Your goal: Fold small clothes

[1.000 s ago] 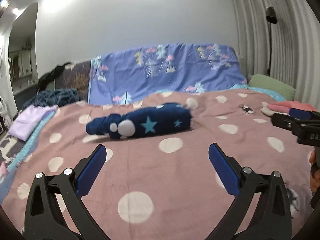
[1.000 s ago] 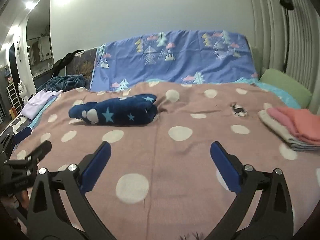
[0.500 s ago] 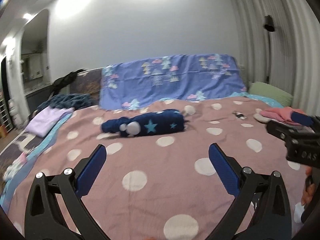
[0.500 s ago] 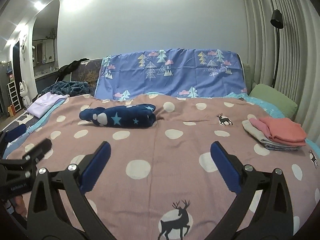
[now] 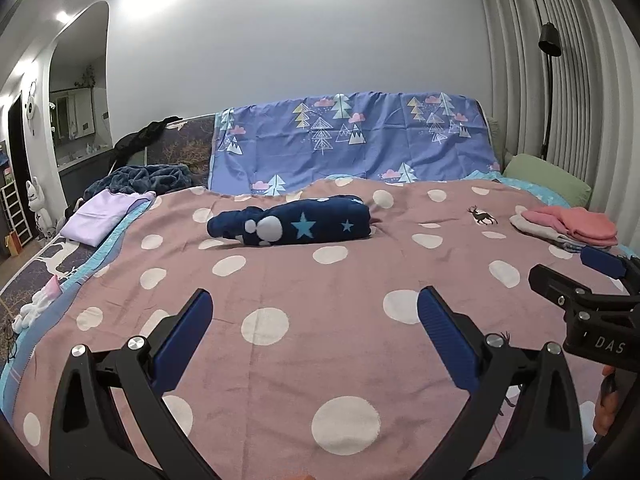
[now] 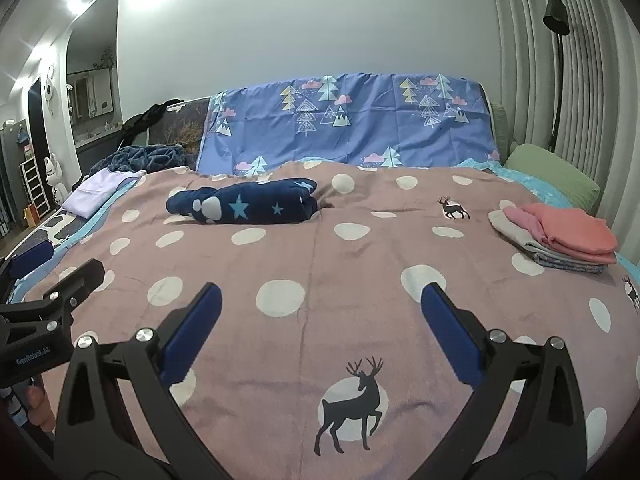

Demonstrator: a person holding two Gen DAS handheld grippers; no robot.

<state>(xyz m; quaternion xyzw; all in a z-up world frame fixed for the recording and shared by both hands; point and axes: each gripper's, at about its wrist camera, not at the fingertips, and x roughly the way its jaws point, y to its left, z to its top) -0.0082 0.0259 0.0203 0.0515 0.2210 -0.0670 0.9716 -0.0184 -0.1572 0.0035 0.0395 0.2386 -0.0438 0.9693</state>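
Left wrist view: the left hand-held gripper (image 5: 312, 316) hangs over the near part of the bed (image 5: 360, 340), its blue pads spread wide with nothing between them. The navy star-print garment (image 5: 292, 222) lies as a long bundle toward the far side of the pink dotted blanket, well apart from the pads. At the right edge the right hand-held gripper (image 5: 576, 284) shows from the side, also away from any cloth. A folded pile, pink on top (image 5: 568, 226), sits at the far right, and a lilac garment (image 5: 100, 216) lies at the far left edge.

Right wrist view: the right hand-held gripper (image 6: 320, 312) is likewise spread wide and empty, above the blanket near a printed deer. The navy star-print garment (image 6: 244, 206) sits far and to the left; the folded pile (image 6: 560, 236) is at the right, near the bed's edge. The left hand-held gripper (image 6: 60, 280) appears at the left margin.

The step in hand looks like reaching for the next piece. To do it well, both pads should travel to the bundle together and take it at opposite ends, low against the blanket so each bites a single layer. Then lift and spread it flat in the bare middle before any fold. The fleece looks thick and may slip or drag extra layers, so a firm, deep bite is wise.
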